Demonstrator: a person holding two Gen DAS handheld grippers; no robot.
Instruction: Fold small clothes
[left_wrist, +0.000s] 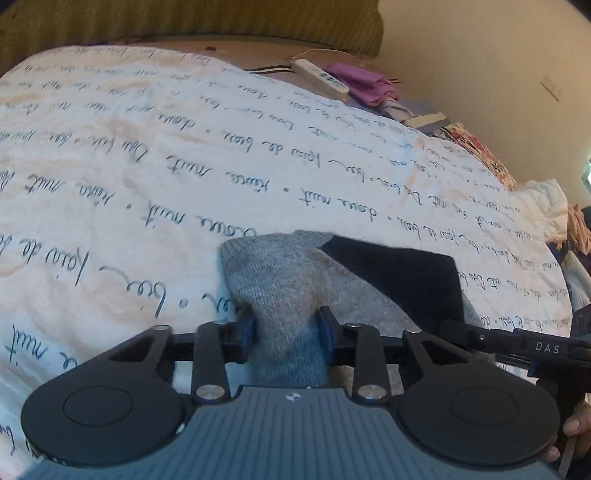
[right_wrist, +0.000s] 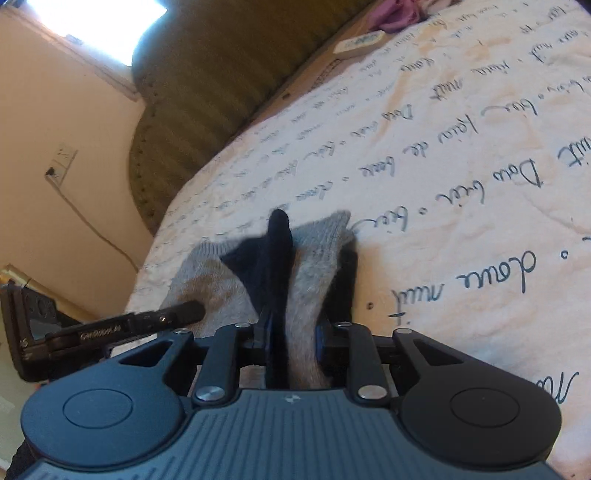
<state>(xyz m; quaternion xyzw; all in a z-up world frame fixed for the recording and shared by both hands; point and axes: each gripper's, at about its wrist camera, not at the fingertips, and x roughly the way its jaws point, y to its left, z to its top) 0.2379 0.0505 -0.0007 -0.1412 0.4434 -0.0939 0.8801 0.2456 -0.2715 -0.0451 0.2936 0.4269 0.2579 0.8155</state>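
Gripping the grey sock (left_wrist: 295, 280) in my left gripper (left_wrist: 288, 330), pads pinched on bunched knit. My right gripper (right_wrist: 290, 332) clamps the same sock's grey and dark navy fabric. The sock lies on the script-printed duvet (left_wrist: 129, 166), well short of the white power strip (left_wrist: 320, 79). I judge I'm mid-fold; next I need both ends carried together evenly. Its long axis runs gripper to gripper; which end is the toe I can't tell.
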